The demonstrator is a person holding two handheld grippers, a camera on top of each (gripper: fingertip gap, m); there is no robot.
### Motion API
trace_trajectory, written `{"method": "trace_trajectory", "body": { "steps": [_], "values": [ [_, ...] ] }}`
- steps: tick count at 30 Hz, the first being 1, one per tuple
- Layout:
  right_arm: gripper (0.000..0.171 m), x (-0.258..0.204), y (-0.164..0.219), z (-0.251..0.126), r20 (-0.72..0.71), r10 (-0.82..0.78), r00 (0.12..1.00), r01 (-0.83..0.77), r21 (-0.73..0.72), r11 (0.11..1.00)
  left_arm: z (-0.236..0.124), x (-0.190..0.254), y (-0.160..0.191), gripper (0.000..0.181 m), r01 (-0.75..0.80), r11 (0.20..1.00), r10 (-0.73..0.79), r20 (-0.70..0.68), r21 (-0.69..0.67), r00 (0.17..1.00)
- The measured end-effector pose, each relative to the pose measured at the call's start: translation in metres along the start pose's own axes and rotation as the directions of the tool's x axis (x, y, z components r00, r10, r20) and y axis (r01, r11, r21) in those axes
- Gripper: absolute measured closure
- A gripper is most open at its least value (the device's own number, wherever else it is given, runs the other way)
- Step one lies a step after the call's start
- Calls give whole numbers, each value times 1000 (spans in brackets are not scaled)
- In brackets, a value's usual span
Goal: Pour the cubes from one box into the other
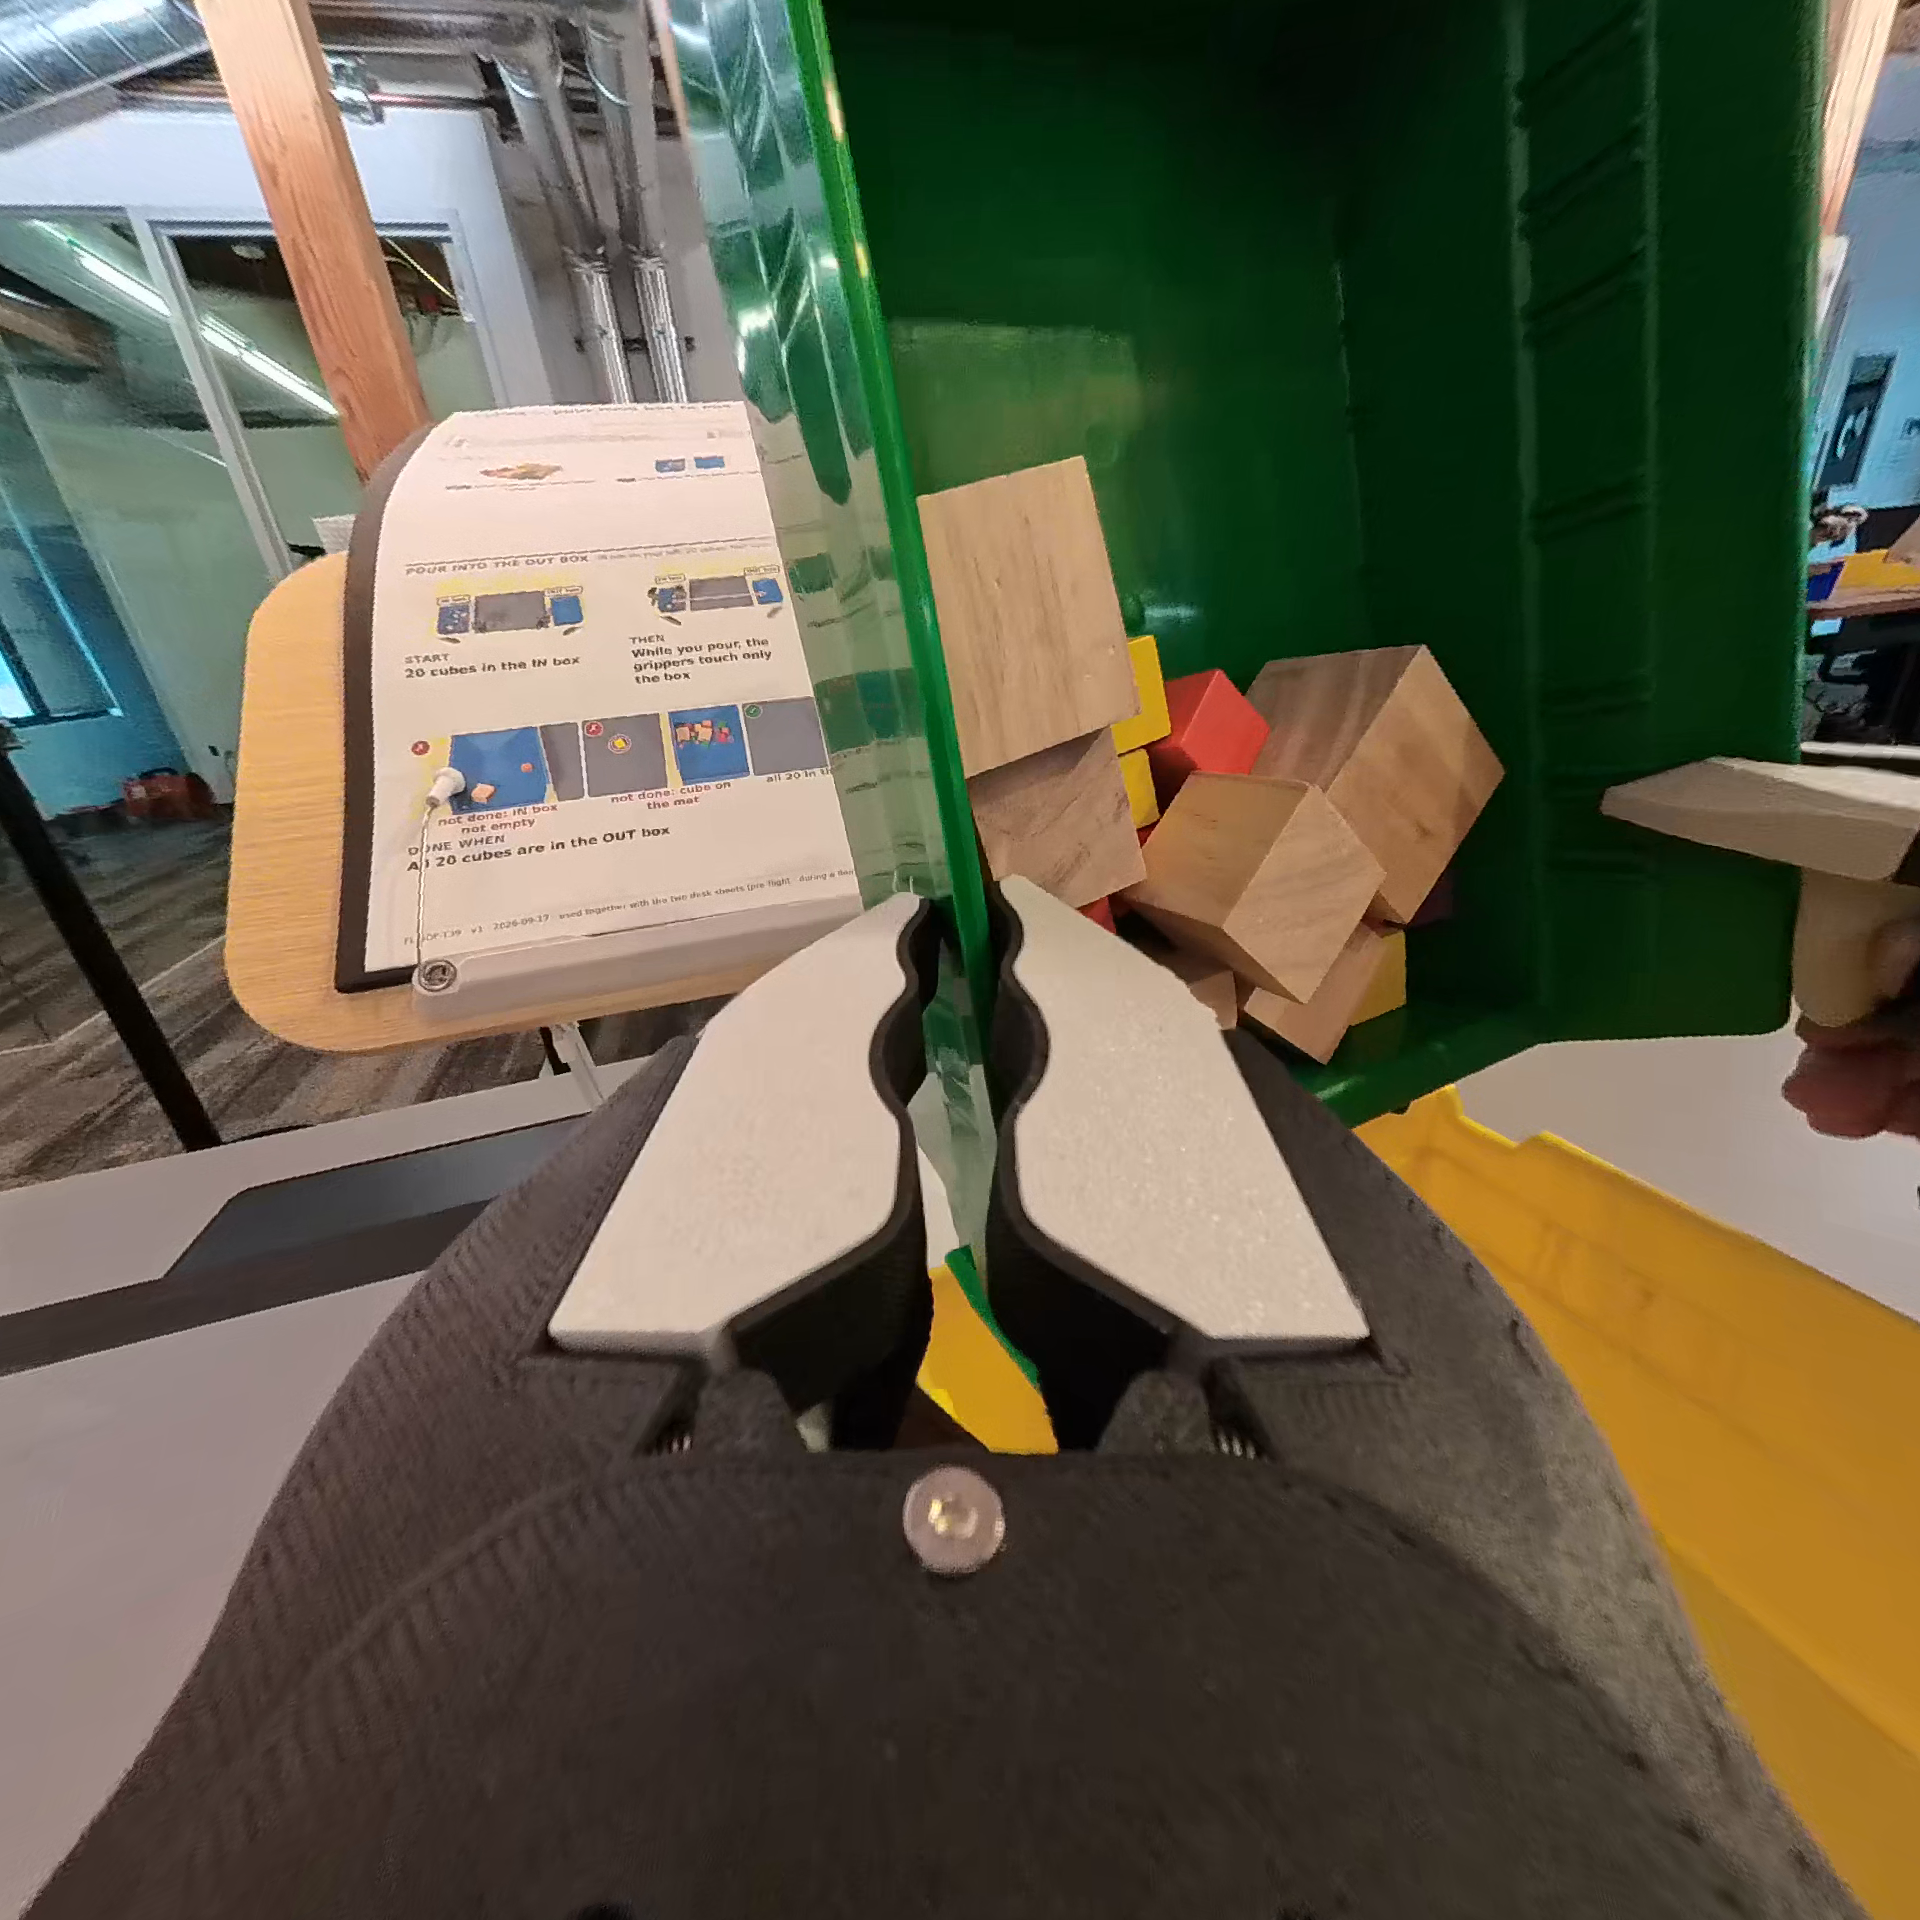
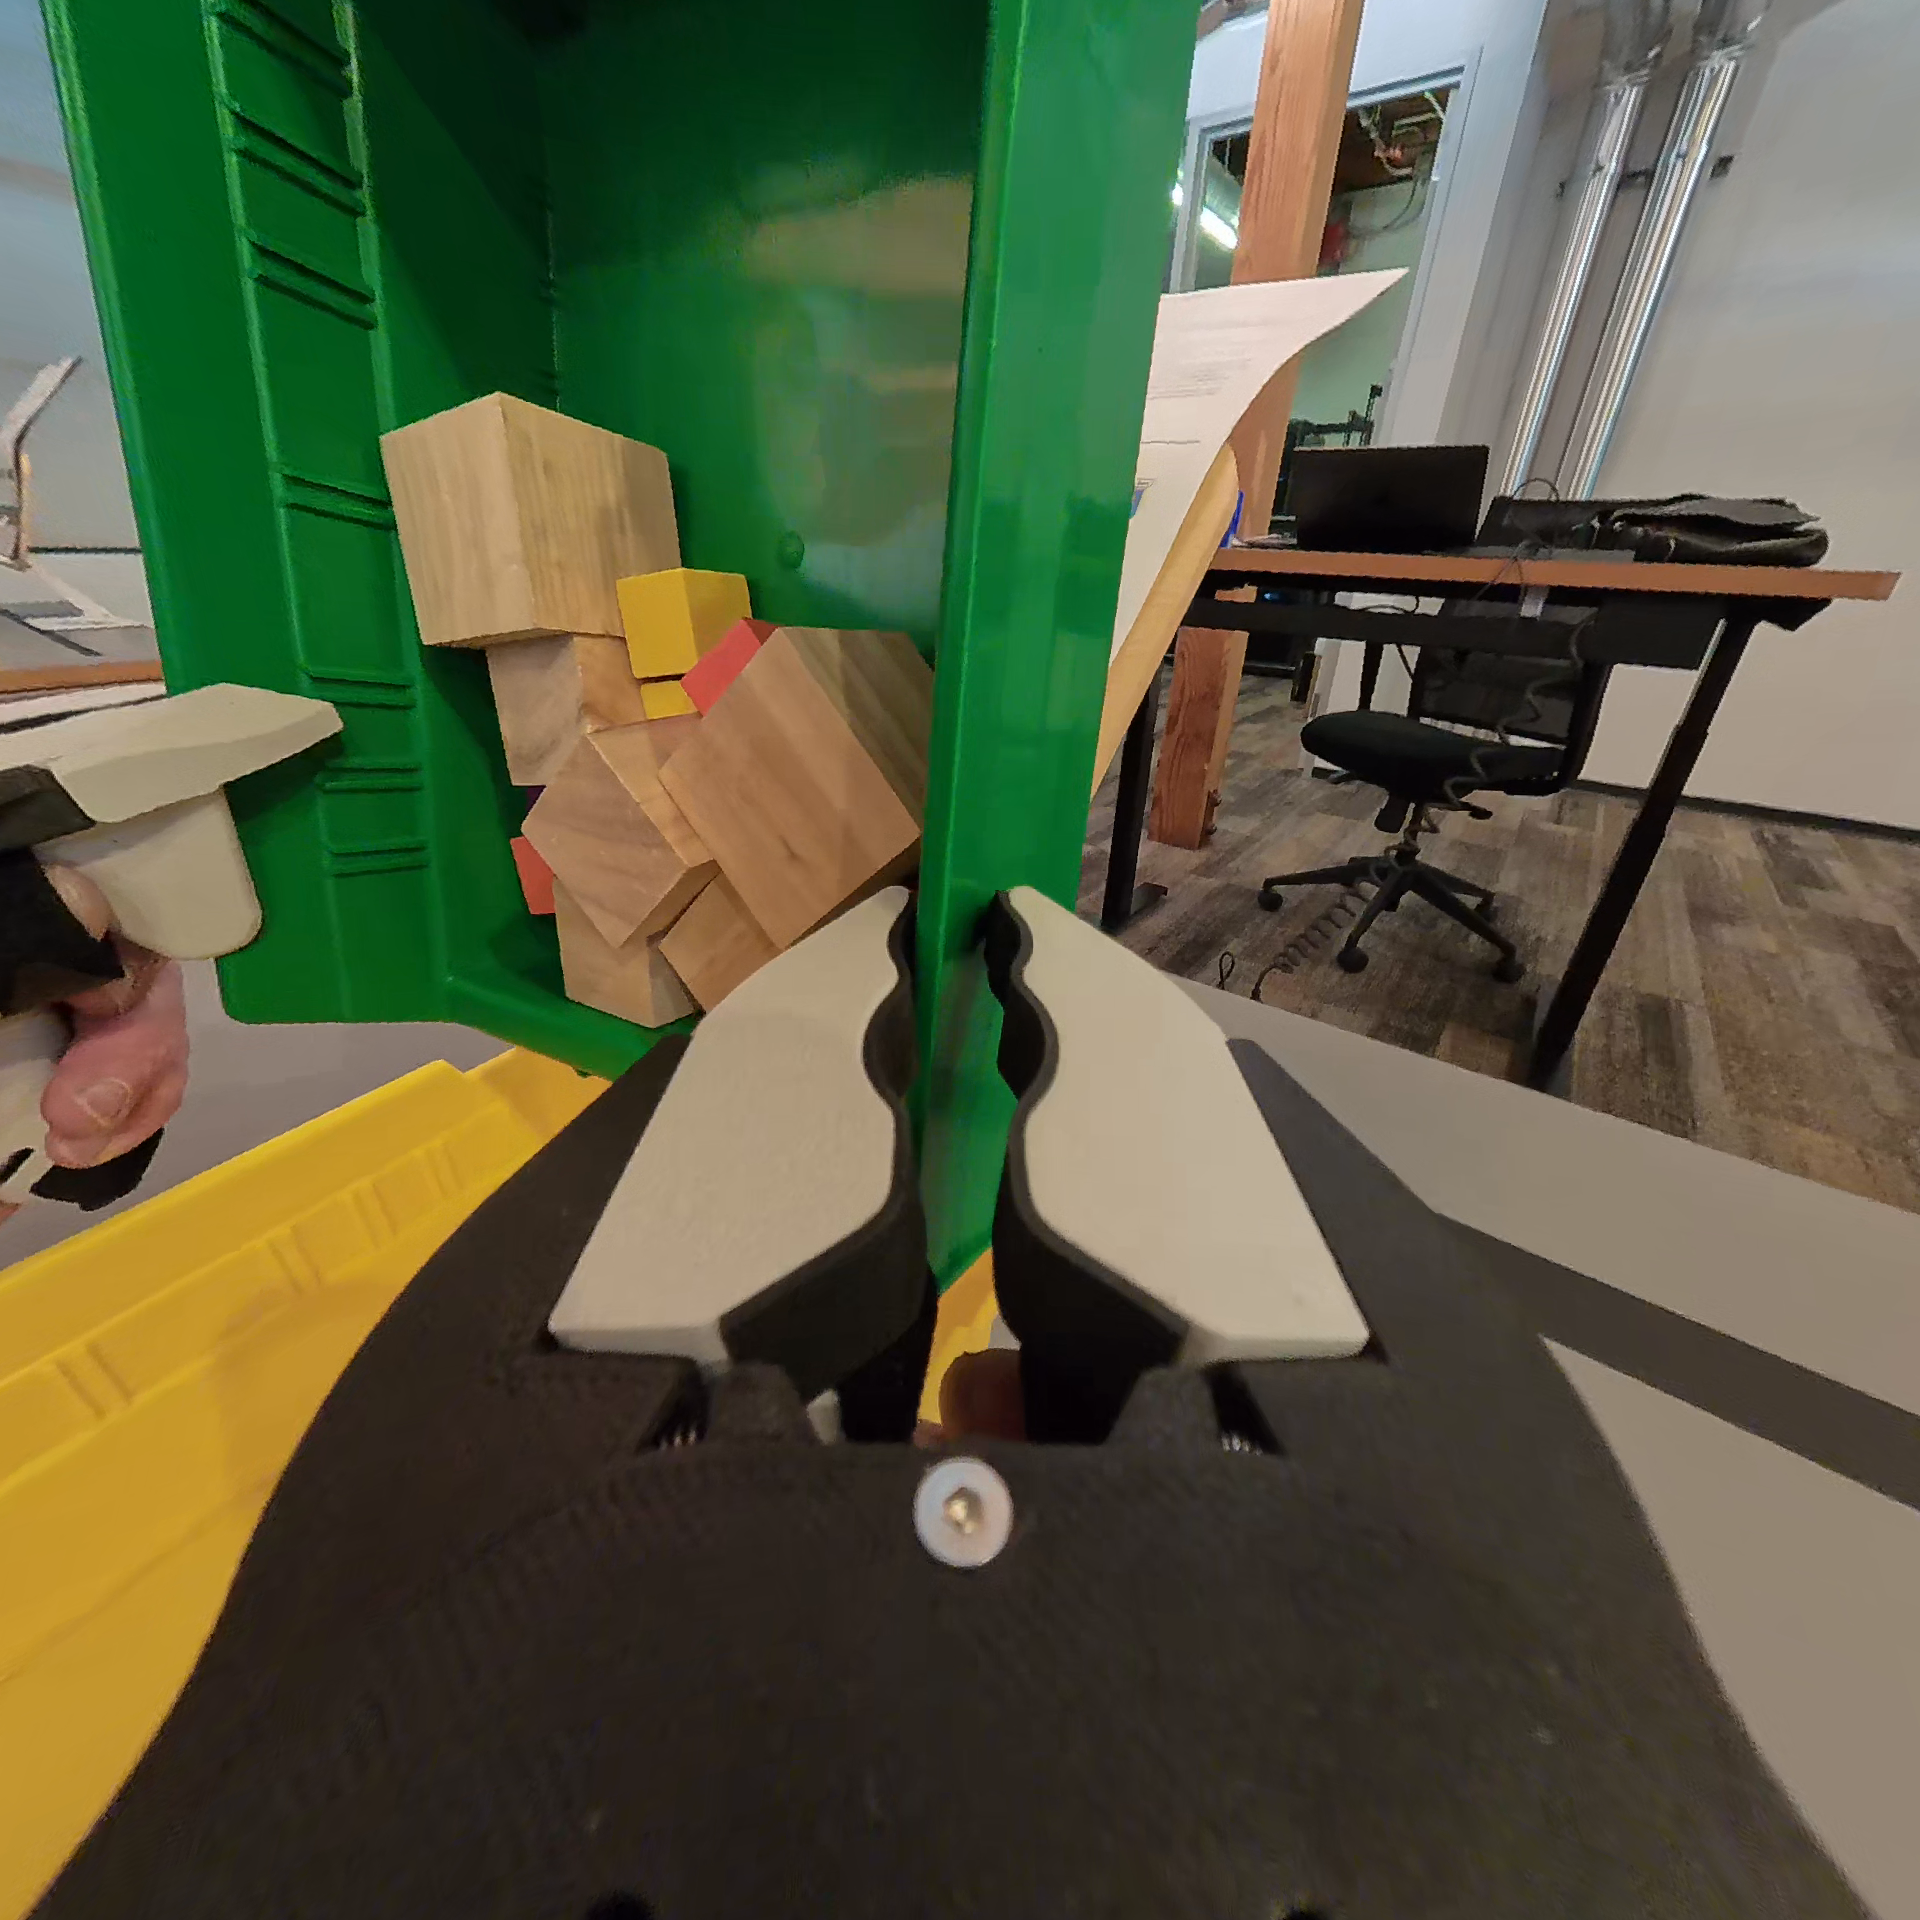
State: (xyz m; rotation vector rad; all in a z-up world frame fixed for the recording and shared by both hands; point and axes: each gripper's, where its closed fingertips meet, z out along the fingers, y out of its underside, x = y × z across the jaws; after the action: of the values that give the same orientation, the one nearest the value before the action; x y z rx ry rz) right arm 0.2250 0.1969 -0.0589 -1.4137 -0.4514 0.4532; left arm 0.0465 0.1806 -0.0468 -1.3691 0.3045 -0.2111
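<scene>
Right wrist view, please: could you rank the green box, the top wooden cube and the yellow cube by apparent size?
1. green box
2. top wooden cube
3. yellow cube, partly hidden behind other cubes, so its full size is unsure.

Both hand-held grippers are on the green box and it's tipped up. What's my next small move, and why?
Probably tip the green box slightly further. The cubes are piled against its lower wall, above the yellow box, and none has visibly dropped in. The left hand-held gripper and right hand-held gripper each clamp a side wall.
</scene>
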Motion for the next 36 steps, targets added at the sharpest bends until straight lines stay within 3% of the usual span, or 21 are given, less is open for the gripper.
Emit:
{"method": "trace_trajectory", "body": {
  "steps": [16,25,36],
  "values": [
    [166,0,-3,-1,-1,-3,1000,3,38,999,3,-1,-4,174,-10,999,10,13,45,1000],
    [167,-1,-30,-5,-8,-18,1000,18,125,992,-2,2,-36,173,-19,990,17,14,141,1000],
    [166,-2,-20,-4,9,-15,1000,14,116,993,-1,-1,-12,174,-1,994,-2,23,108,1000]
  ]
}}
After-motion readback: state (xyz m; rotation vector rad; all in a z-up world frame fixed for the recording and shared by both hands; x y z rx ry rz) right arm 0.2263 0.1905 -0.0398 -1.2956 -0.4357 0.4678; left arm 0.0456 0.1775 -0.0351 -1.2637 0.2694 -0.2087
